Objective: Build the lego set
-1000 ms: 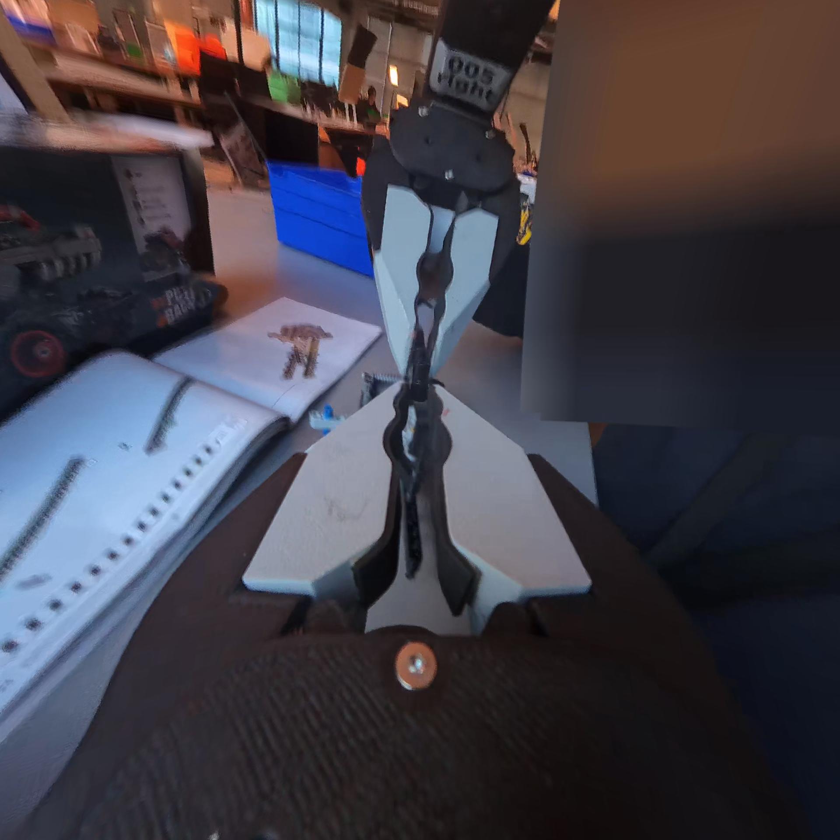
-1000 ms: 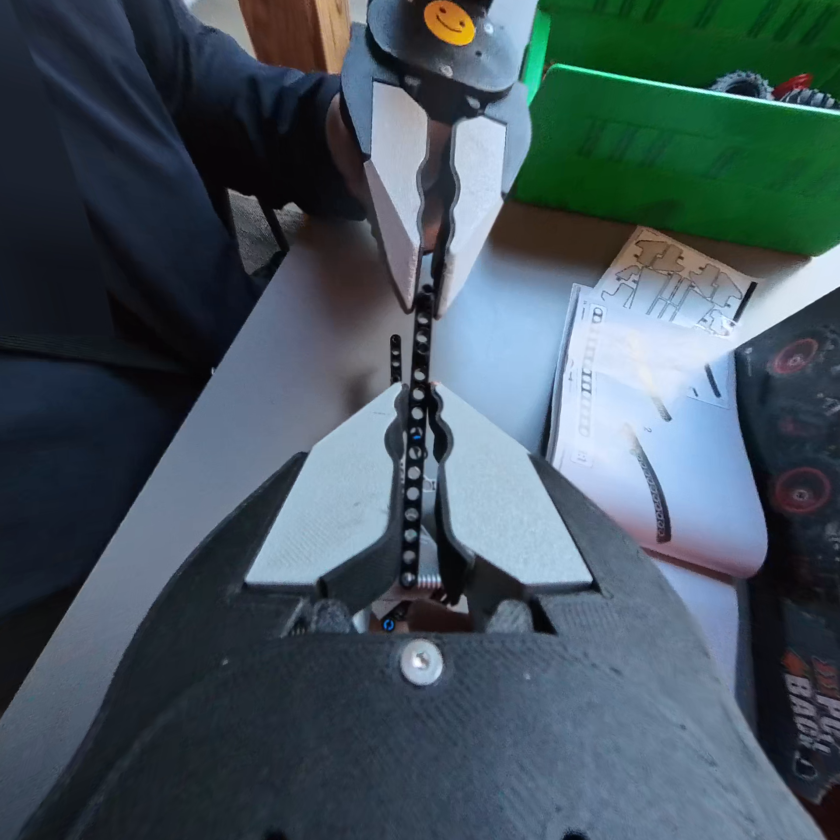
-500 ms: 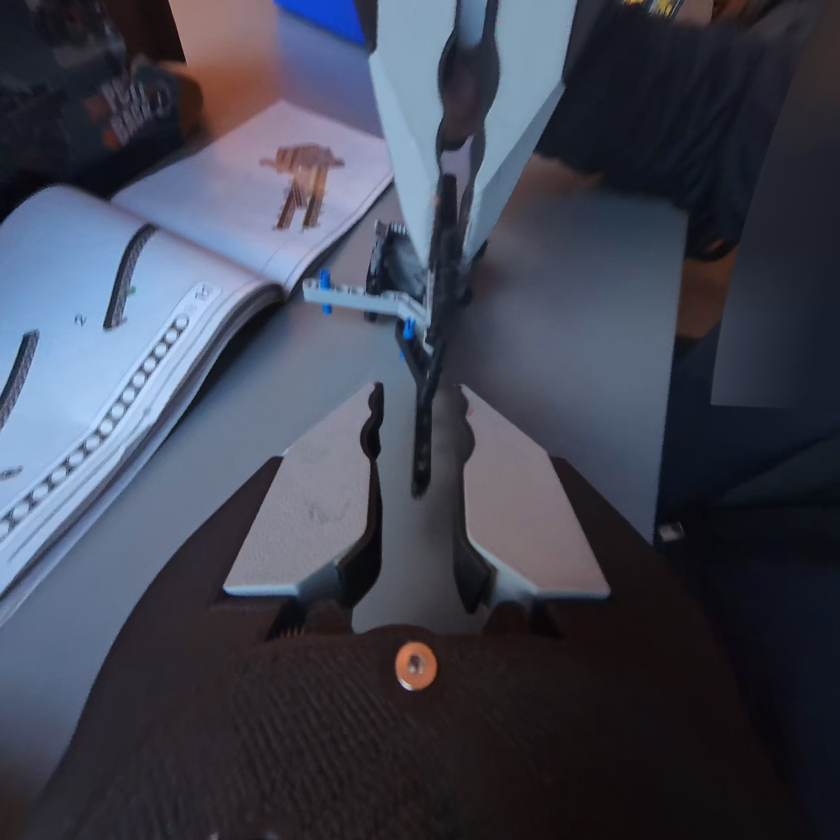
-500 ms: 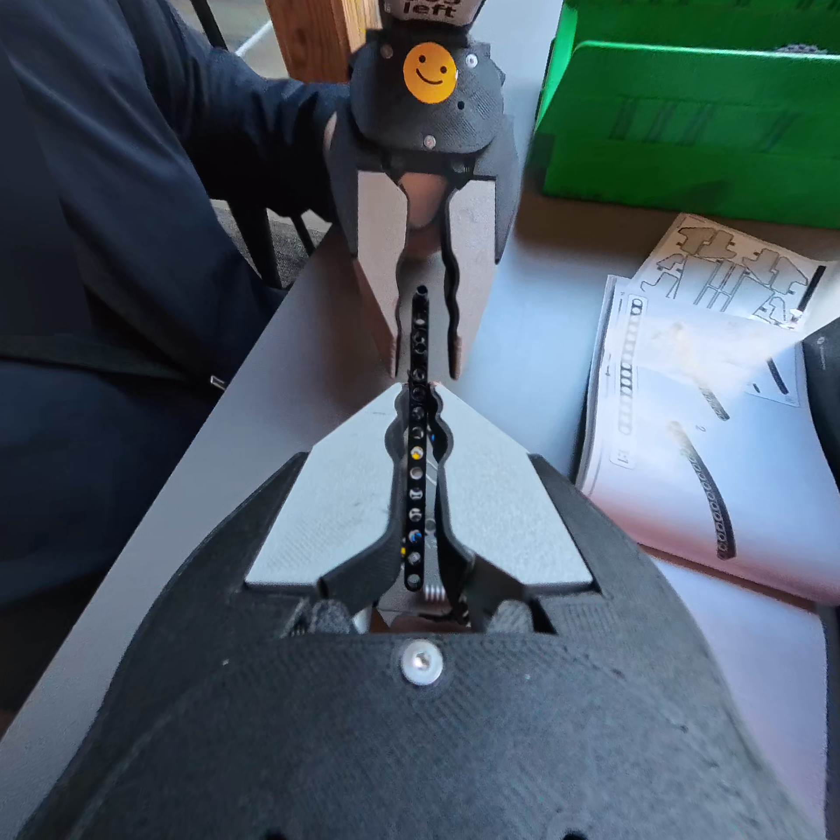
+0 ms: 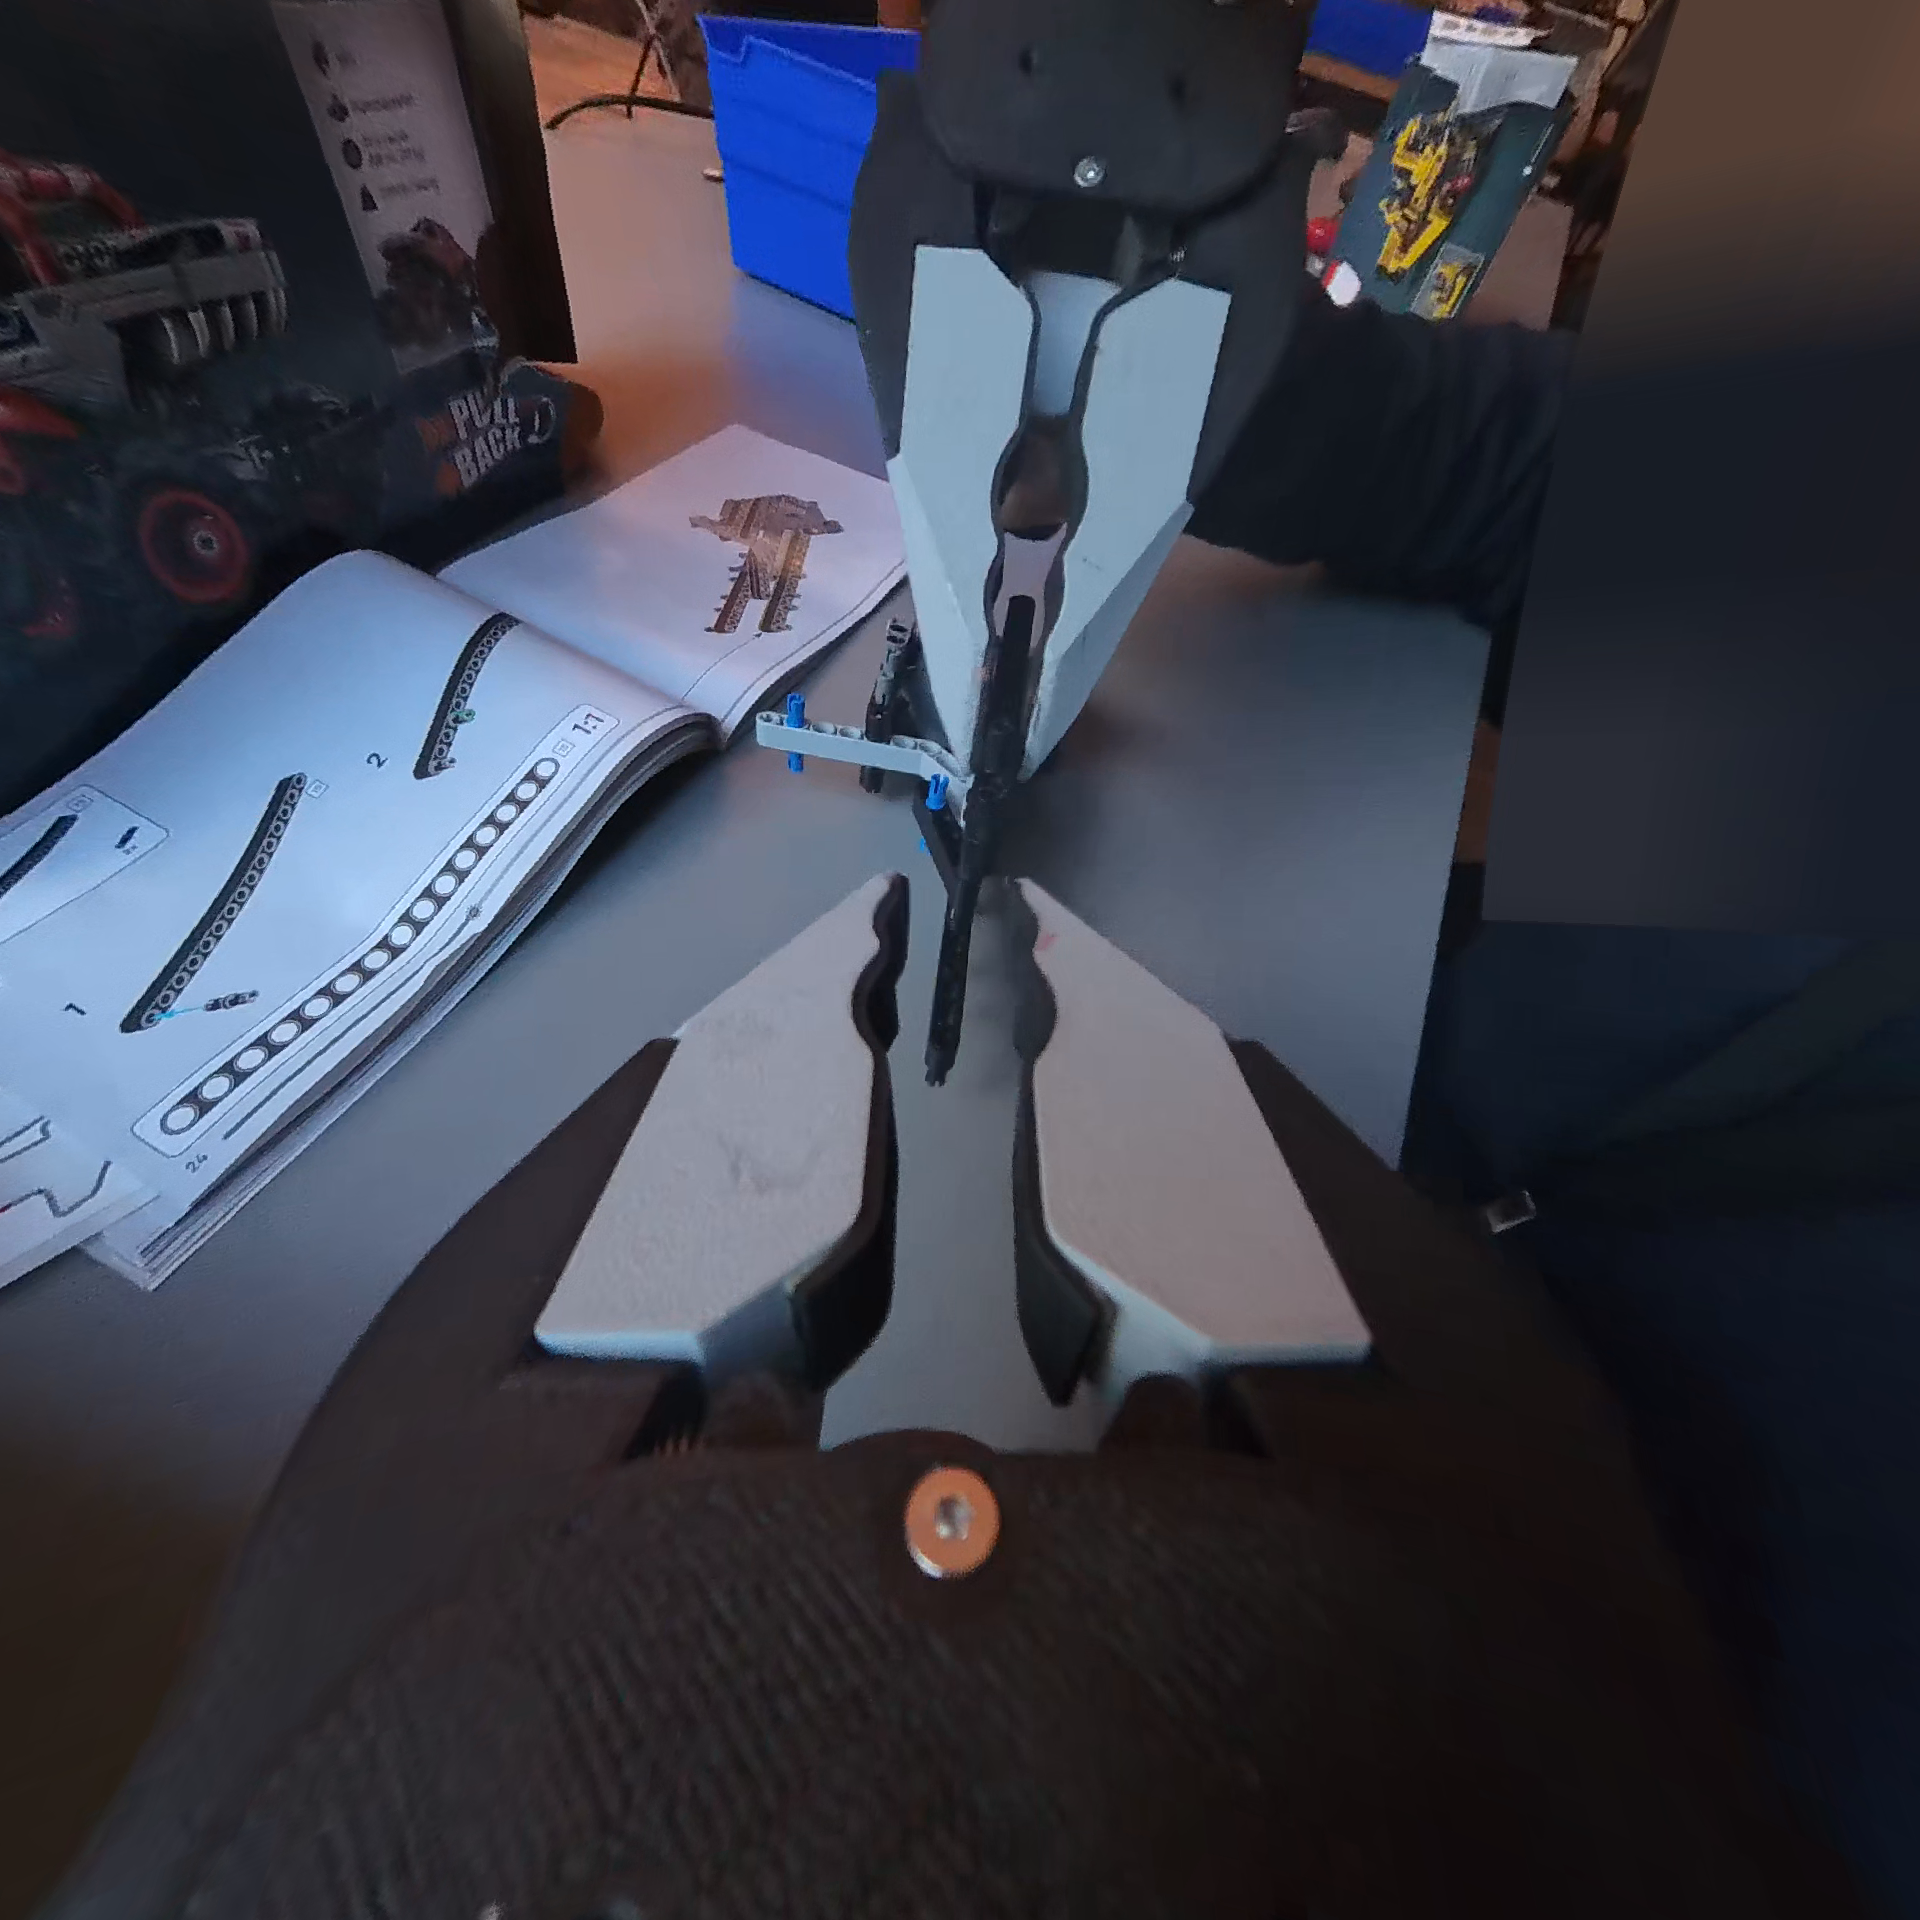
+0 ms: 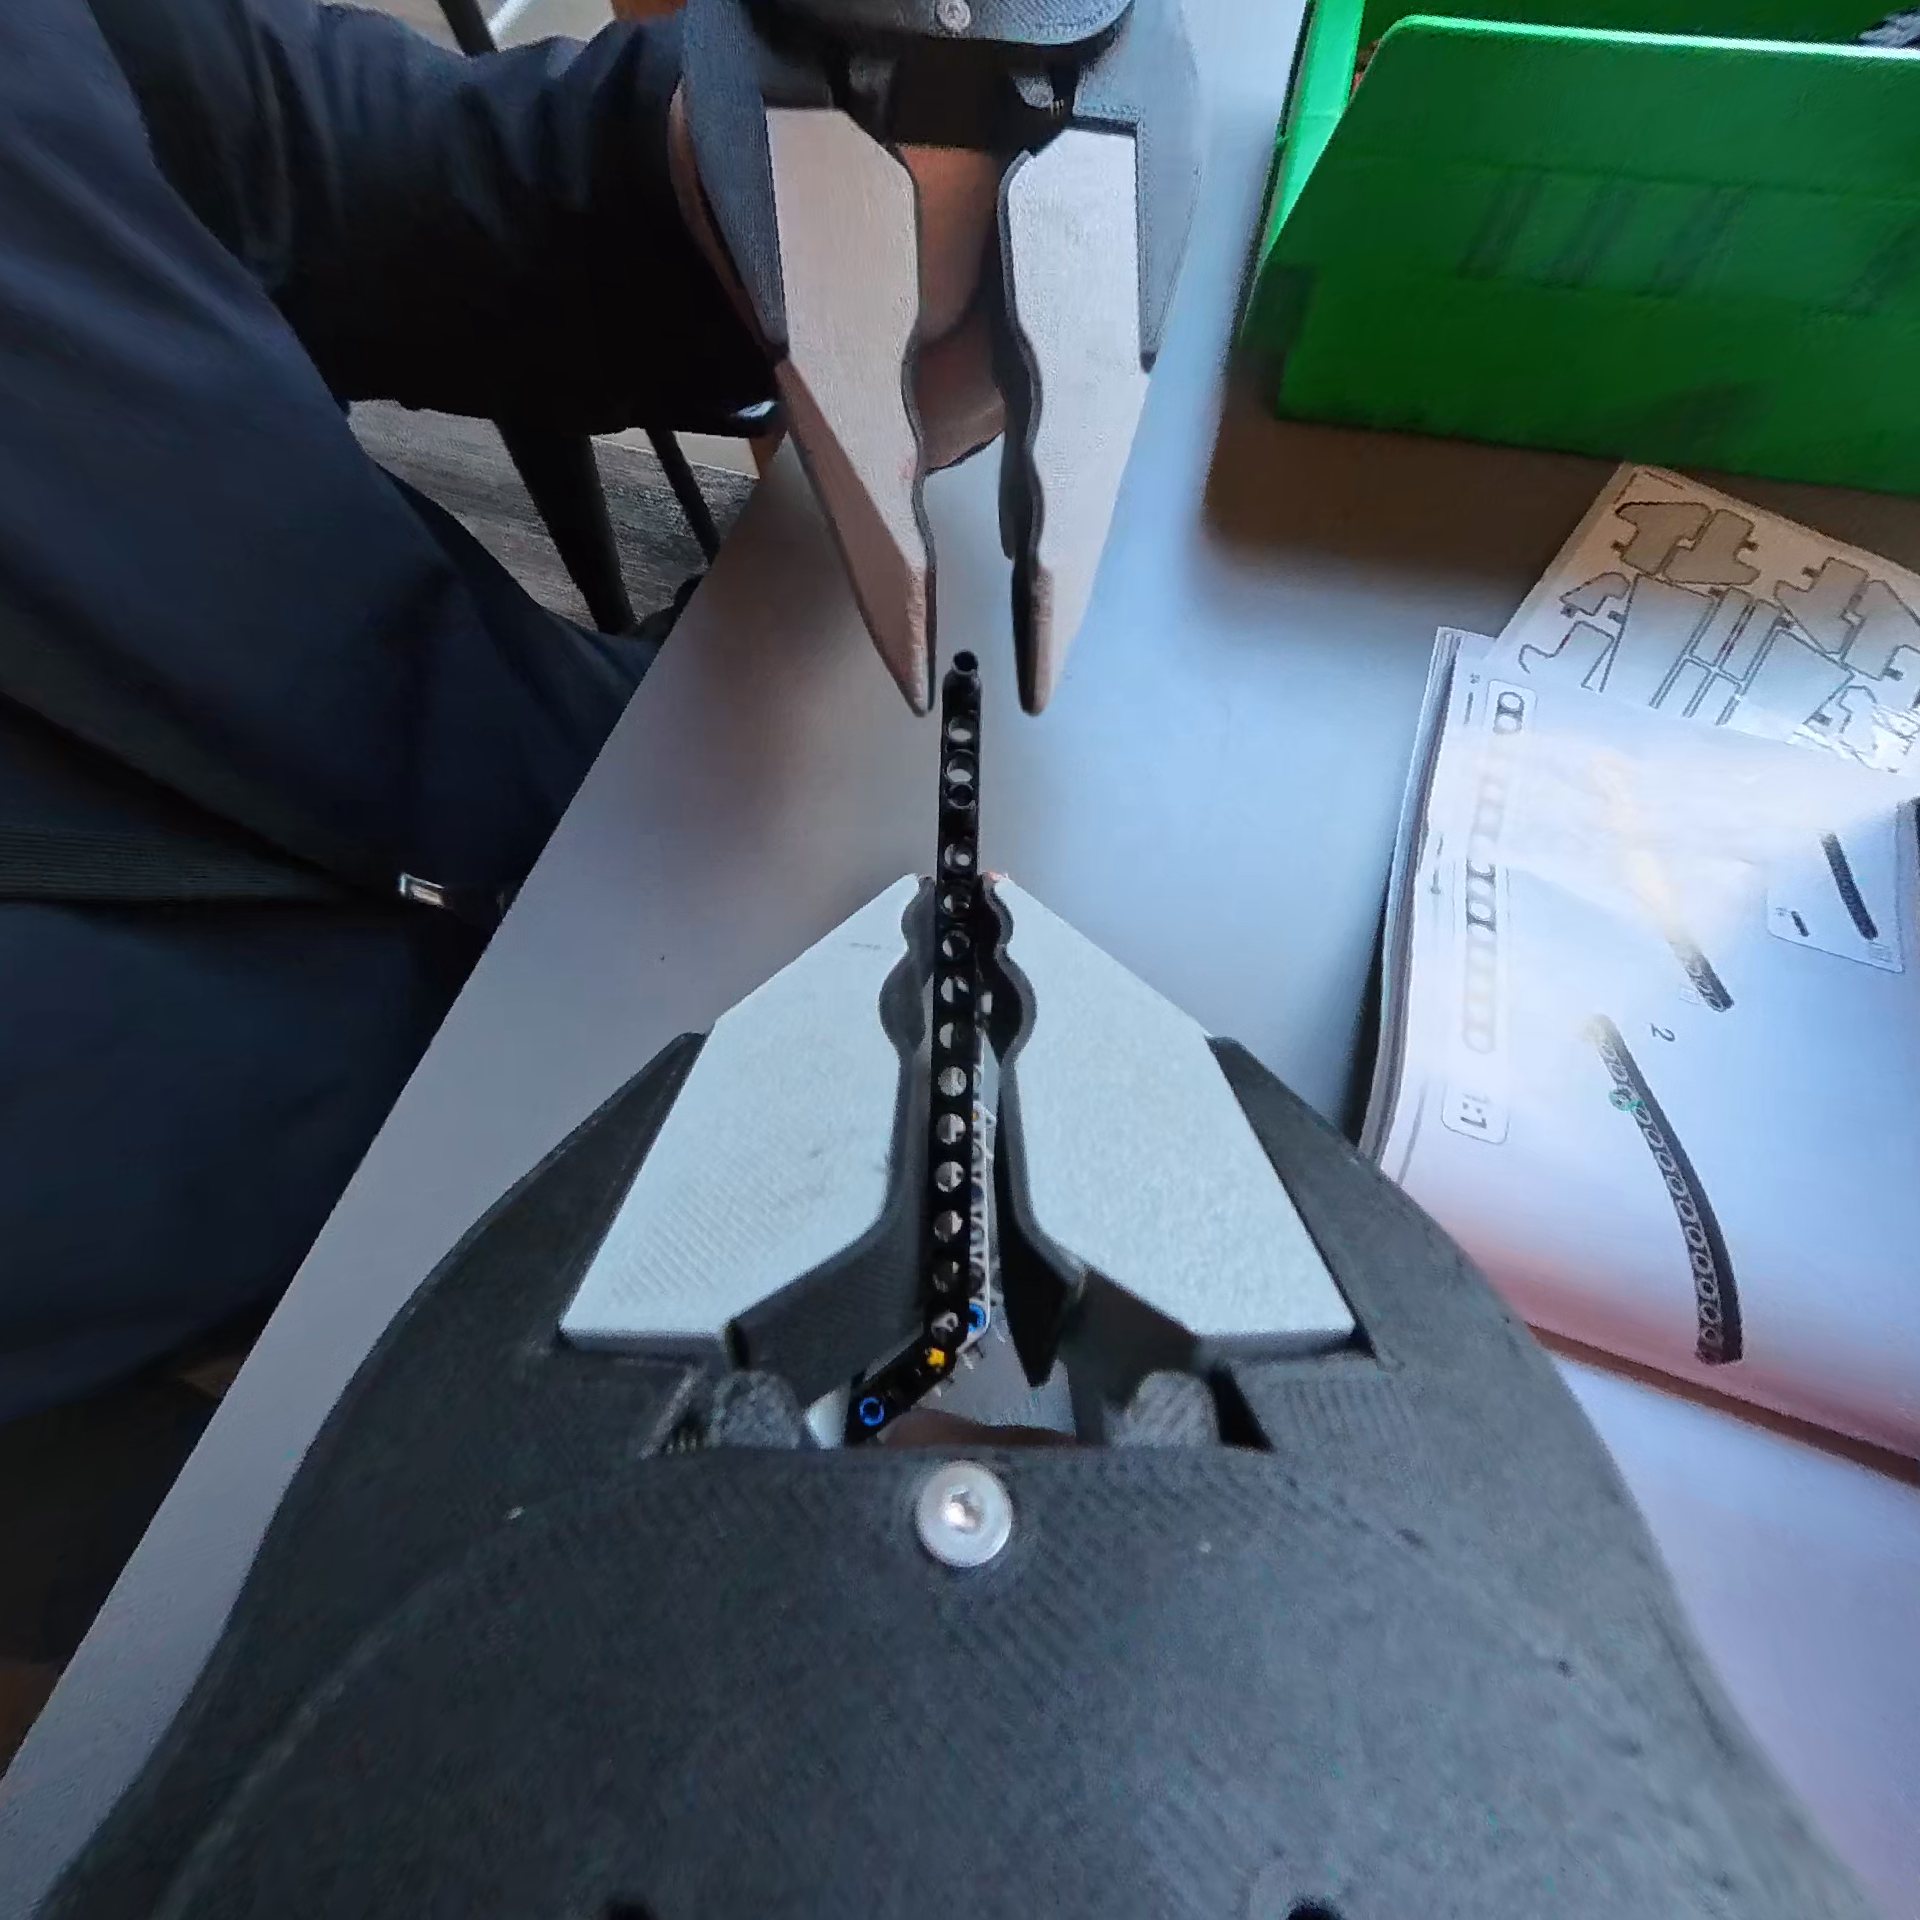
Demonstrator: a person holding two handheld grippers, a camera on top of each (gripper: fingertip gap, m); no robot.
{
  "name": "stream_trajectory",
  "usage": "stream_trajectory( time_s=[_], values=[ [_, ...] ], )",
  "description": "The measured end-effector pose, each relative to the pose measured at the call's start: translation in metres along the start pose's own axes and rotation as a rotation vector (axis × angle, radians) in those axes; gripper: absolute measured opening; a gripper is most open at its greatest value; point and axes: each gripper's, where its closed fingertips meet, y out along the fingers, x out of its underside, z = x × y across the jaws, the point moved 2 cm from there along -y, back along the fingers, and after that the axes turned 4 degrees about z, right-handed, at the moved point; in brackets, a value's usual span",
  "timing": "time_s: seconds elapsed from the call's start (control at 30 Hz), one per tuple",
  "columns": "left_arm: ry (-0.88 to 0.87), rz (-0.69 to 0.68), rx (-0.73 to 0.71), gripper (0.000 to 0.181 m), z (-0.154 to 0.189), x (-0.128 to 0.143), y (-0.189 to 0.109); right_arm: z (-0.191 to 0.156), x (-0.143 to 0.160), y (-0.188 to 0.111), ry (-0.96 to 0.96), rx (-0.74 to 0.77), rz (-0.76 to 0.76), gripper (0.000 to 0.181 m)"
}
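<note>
A long black lego beam (image 6: 956, 1039) with a bent near end and blue pins is clamped between the fingers of my right gripper (image 6: 961, 883). Its far end reaches between the spread fingertips of my left gripper (image 6: 977, 707) without touching them. In the left wrist view the beam (image 5: 961, 935) hangs from the shut right gripper (image 5: 997, 769) into the gap of my open, empty left gripper (image 5: 958, 894). A grey lego beam with blue pins (image 5: 831, 743) and a small black assembly (image 5: 894, 675) lie on the table behind.
An open instruction booklet (image 5: 416, 831) lies left of the grippers, also showing in the right wrist view (image 6: 1662, 1039). The lego set box (image 5: 156, 364) and a blue bin (image 5: 790, 156) stand behind. A green bin (image 6: 1558, 260) stands far right. The person's dark sleeve (image 6: 312, 312) is at the table edge.
My left gripper has opened, let go of the black beam and drawn back a little. My right gripper still holds the beam.
</note>
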Motion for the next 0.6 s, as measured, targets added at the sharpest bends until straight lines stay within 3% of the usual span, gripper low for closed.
stream_trajectory(
  time_s=[0.3, 0.47, 0.6],
  values=[
    [0.019, 0.018, 0.010, 0.008, 0.007, -0.009, 0.002, -0.001, 0.001, 0.001, -0.012, -0.001, -0.007, 0.004],
    [-0.022, -0.030, -0.022, 0.015, -0.001, 0.001, -0.003, 0.001, -0.001, -0.005, -0.020, 0.021, -0.001, 0.005],
    [-0.033, -0.065, -0.007, 0.009, 0.002, 0.010, -0.002, 0.003, -0.008, -0.014, -0.019, 0.032, 0.030, 0.005]
  ],
)
